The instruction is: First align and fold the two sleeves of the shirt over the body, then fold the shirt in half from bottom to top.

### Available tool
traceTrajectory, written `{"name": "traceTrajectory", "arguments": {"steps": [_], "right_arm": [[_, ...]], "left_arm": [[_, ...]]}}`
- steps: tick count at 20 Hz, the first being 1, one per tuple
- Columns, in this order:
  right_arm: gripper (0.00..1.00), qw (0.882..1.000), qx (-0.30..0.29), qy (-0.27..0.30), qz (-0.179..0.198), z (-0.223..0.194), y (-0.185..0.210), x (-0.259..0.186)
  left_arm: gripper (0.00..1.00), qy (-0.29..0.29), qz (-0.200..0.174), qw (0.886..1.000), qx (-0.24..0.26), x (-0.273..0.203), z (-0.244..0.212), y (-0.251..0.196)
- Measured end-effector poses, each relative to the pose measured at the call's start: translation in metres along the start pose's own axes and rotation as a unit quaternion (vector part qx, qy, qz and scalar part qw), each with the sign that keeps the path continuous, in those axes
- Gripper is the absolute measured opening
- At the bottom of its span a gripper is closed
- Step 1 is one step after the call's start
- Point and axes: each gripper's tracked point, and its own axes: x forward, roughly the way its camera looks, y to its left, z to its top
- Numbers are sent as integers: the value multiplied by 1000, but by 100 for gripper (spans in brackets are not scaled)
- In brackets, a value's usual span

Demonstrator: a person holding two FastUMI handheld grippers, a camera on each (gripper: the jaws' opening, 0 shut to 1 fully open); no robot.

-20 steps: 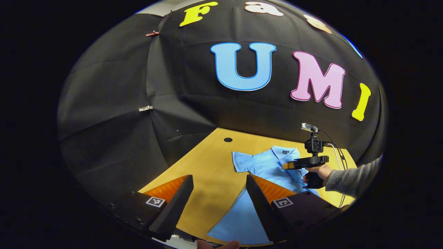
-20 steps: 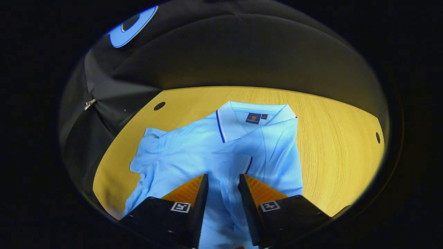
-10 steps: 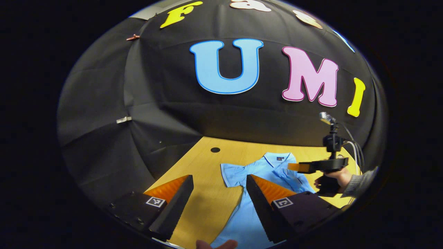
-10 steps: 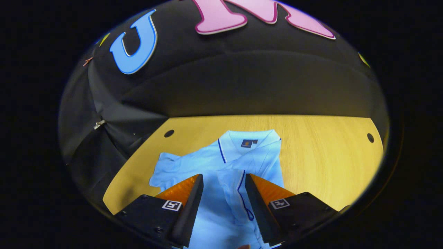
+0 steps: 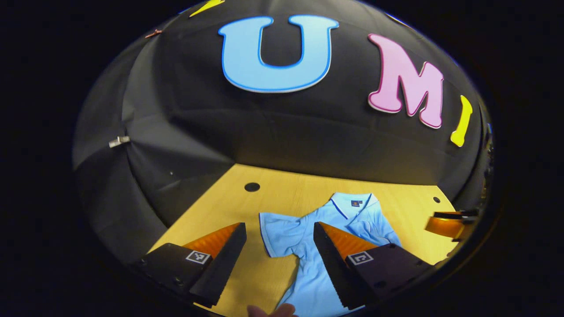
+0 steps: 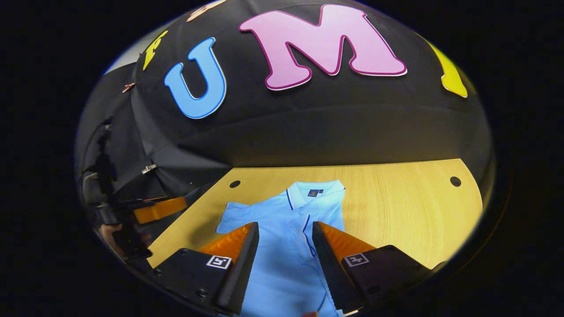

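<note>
the light blue collared polo shirt lies flat on the yellow wooden surface, collar toward twelve o'clock. one sleeve looks folded over the body — the sleeve at nine o'clock is still out. left tongs and right tongs gape, holding nothing — bottom-to-top fold remains.

A light-blue polo shirt lies flat on a wooden table, collar toward twelve o'clock. One sleeve spreads out toward nine o'clock; the three o'clock side is folded in over the body. The right gripper hangs above the shirt at six o'clock, jaws parted and holding nothing. At nine o'clock, off the table's edge, the left gripper sits in a hand.
</note>
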Motion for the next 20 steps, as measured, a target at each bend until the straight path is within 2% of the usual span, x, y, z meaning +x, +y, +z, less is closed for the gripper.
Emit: {"name": "traceTrajectory", "arguments": {"steps": [9, 12, 17, 20], "right_arm": [[77, 1000, -19, 14, 0, -39, 2, -75], [77, 1000, -24, 15, -6, -43, -8, -92], [77, 1000, 5, 20, -24, -47, -32, -113], [77, 999, 23, 14, -34, -45, -43, -119]], "left_arm": [[97, 98, 54, 994, 3, 105, -61, 29], [98, 123, 68, 990, 8, 124, -76, 36], [95, 156, 80, 984, 26, 145, -90, 41], [97, 162, 84, 983, 15, 149, -93, 41]]}}
